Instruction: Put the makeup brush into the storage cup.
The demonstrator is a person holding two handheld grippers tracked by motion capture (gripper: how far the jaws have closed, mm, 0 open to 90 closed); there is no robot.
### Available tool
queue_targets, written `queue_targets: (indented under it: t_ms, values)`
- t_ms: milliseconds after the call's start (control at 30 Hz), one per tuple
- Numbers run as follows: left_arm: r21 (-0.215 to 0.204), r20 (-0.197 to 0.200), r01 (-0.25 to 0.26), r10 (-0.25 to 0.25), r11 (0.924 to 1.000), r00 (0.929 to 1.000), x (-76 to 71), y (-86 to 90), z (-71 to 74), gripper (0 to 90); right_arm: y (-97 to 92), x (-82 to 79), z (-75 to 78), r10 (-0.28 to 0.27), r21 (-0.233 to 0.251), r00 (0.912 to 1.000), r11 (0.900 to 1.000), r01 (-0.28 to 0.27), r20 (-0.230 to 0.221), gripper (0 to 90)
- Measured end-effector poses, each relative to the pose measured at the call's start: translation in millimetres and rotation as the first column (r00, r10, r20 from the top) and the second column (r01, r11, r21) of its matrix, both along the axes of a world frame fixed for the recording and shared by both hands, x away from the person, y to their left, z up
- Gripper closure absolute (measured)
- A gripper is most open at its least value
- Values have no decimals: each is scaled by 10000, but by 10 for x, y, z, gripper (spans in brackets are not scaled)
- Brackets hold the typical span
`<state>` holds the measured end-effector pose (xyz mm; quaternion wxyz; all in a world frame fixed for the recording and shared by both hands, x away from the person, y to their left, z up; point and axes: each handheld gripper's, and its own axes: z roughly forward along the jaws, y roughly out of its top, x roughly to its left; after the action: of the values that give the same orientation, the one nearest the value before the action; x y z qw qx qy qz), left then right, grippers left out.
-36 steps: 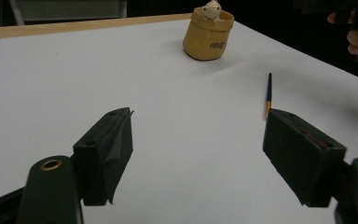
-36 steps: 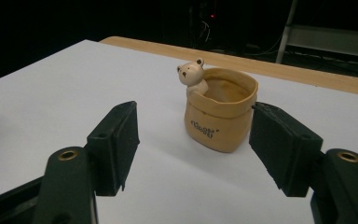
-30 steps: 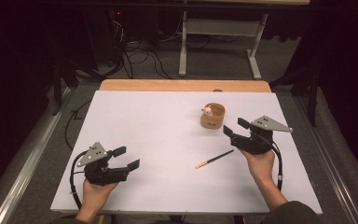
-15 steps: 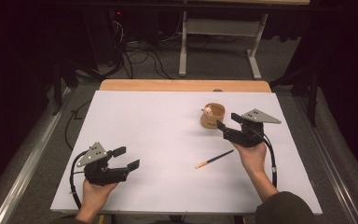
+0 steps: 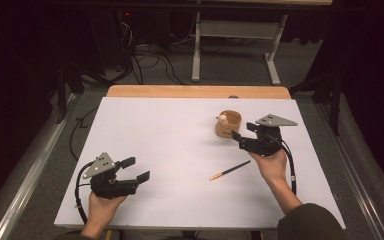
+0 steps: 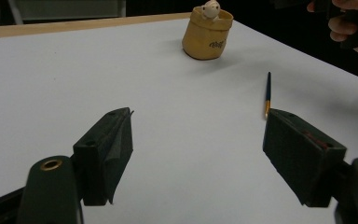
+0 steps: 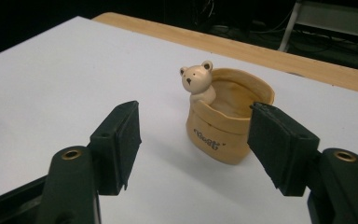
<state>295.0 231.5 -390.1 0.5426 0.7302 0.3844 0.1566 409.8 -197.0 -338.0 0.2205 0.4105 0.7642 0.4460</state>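
The right tongs [image 5: 241, 141] are held wide open and empty just beside the cup [image 5: 228, 123], with the jaws levelled at its wall, presumably so that the cup can be taken from the side; in the right gripper view the cup [image 7: 228, 120] is framed between the two jaws, nearer the right-hand one, and nothing is touched yet as far as can be judged. The cup is stood upright toward the far right of the tabletop [image 5: 170, 150], its mouth open upward, which would suit it as a holder for the brush [image 5: 230, 170]. The brush is laid flat, well apart from the cup, near the right hand [image 5: 270, 162], where it can be reached once the cup is dealt with. The left tongs [image 5: 135, 169] are kept low at the near left, jaws spread wide with nothing between them, seemingly parked out of the way; from their own view the cup [image 6: 207, 31] and brush [image 6: 267, 95] are seen far off. Counted: one cup, one bear figure [image 7: 197, 82] perched at its rim, one brush, two tongs, one tabletop
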Motion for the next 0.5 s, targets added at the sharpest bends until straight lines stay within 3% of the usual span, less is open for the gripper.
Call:
queue_targets:
  t_ms: [233, 500]
  values:
    - [4, -3, 7, -7, 10000, 10000, 0, 1, 0, 248, 1, 17, 43, 336, -693, 9981, 9969, -372, -526, 363]
    - [5, -14, 11, -11, 10000, 10000, 1, 3, 0, 248, 37, 27, 95, 710, -1580, 9924, 9836, -864, -1008, 355]
